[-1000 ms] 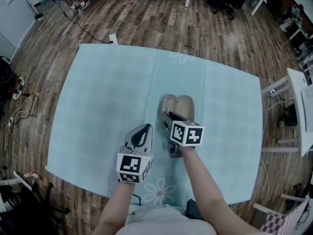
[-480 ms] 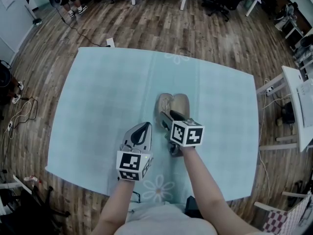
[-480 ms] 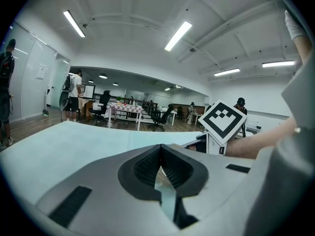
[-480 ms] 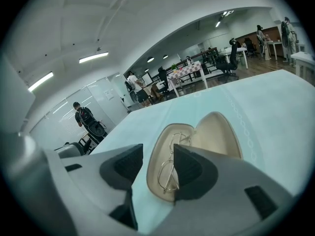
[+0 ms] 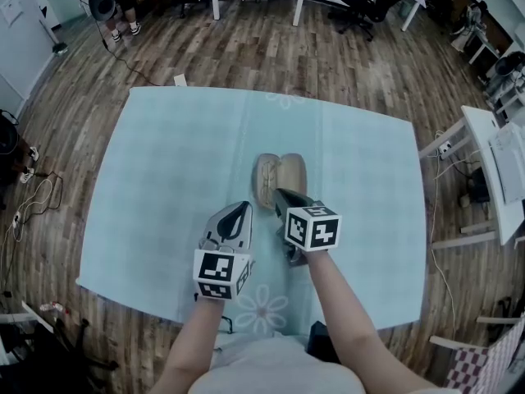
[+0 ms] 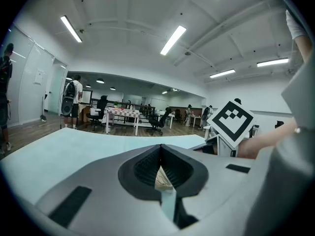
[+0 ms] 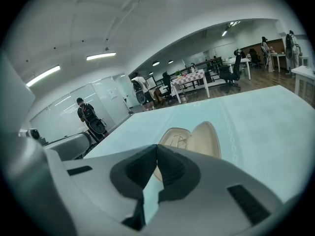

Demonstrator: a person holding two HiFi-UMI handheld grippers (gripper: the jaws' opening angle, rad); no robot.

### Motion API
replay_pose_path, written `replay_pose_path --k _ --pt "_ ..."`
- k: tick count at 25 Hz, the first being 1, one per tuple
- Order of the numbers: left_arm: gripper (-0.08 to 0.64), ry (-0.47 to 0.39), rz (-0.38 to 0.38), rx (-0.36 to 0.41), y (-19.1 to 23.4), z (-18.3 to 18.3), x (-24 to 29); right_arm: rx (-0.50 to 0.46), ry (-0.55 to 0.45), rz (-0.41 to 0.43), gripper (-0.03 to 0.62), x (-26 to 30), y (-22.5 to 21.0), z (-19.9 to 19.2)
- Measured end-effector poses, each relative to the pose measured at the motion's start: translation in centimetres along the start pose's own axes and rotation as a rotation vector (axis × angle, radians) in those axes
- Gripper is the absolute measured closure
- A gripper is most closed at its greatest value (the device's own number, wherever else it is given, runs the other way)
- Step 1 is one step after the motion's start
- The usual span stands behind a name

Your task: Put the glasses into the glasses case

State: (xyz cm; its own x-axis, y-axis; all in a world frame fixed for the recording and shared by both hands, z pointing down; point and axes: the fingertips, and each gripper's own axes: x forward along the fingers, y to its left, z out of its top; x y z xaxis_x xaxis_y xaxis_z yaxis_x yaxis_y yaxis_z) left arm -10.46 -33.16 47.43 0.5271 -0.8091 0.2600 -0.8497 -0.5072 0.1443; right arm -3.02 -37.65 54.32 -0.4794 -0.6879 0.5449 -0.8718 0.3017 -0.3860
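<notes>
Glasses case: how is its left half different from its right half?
The left half holds the glasses; the right half is empty. The left half shows thin frame lines inside, while the right half shows only smooth tan lining. In the right gripper view the right half looks taller than the left half. Both are tan, rounded, joined side by side, and lie open on the blue tablecloth.

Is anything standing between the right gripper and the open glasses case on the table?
Nothing visible. The right gripper, its jaws just closed on nothing, hangs close before the glasses case, with only bare tablecloth between.
</notes>
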Motion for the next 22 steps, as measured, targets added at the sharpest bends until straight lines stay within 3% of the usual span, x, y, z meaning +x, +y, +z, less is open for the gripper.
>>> replay_pose_path --k 22 --pt "0.551 -0.062 -0.028 0.084 -4.1 2.9 -3.0 -0.197 -0.158 0.02 0.584 -9.7 4.1 1.5"
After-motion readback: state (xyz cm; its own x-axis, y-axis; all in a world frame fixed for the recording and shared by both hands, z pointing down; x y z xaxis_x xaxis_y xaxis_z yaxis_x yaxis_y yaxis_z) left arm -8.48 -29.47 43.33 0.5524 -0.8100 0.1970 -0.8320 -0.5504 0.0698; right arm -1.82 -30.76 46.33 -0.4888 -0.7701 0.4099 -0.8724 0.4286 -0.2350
